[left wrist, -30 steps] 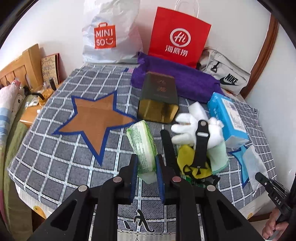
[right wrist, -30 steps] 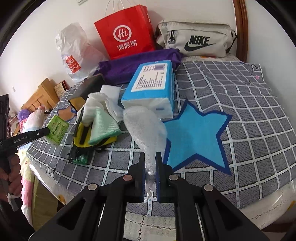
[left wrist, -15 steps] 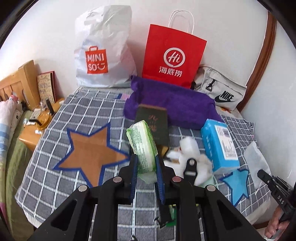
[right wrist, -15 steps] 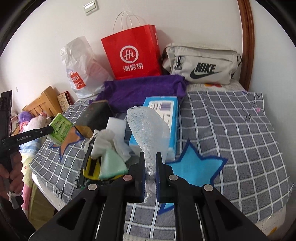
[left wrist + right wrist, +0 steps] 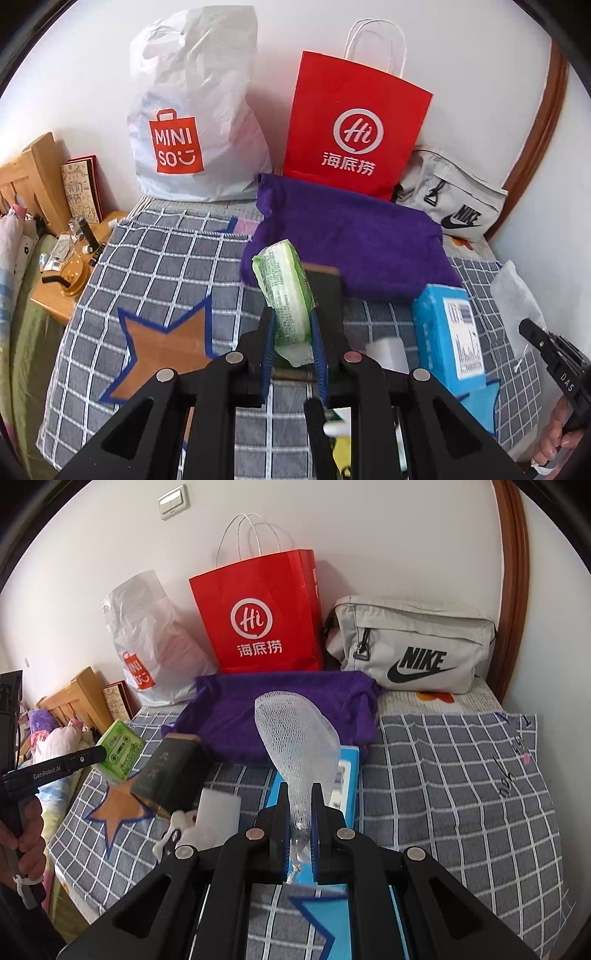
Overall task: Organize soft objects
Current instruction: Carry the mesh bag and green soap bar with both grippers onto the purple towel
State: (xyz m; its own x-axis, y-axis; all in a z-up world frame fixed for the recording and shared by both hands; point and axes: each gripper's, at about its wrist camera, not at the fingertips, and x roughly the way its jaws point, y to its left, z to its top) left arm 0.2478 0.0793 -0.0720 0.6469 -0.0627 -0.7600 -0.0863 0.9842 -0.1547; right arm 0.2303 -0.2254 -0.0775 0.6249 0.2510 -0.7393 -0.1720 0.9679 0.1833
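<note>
**Two hand-held grippers, each holding a soft item above a checked bed**

The left hand-held gripper (image 5: 293,341) is closed on a green tissue pack (image 5: 286,295), which stands upright between its blue-lined fingers, raised above the bed (image 5: 155,266). The right hand-held gripper (image 5: 299,812) pinches the narrow lower end of a white foam net sleeve (image 5: 295,738); the sleeve fans out wider above the fingers.

Seen from the left wrist, a dark green box (image 5: 327,291) sits just behind the pack, at about 1 o'clock. A blue tissue packet (image 5: 448,332) lies at 3 o'clock, with a white sponge block (image 5: 386,352) just beside it. A folded purple towel (image 5: 351,240) lies at 12 o'clock. Behind it, against the wall, stand a red paper bag (image 5: 354,125) and, at 11 o'clock, a white Miniso bag (image 5: 195,110). A grey Nike pouch (image 5: 450,199) rests at 2 o'clock. An orange star patch (image 5: 166,343) marks the cover at 9 o'clock.

Low under the left gripper a few yellow and white items show, too hidden to identify with confidence.
</note>
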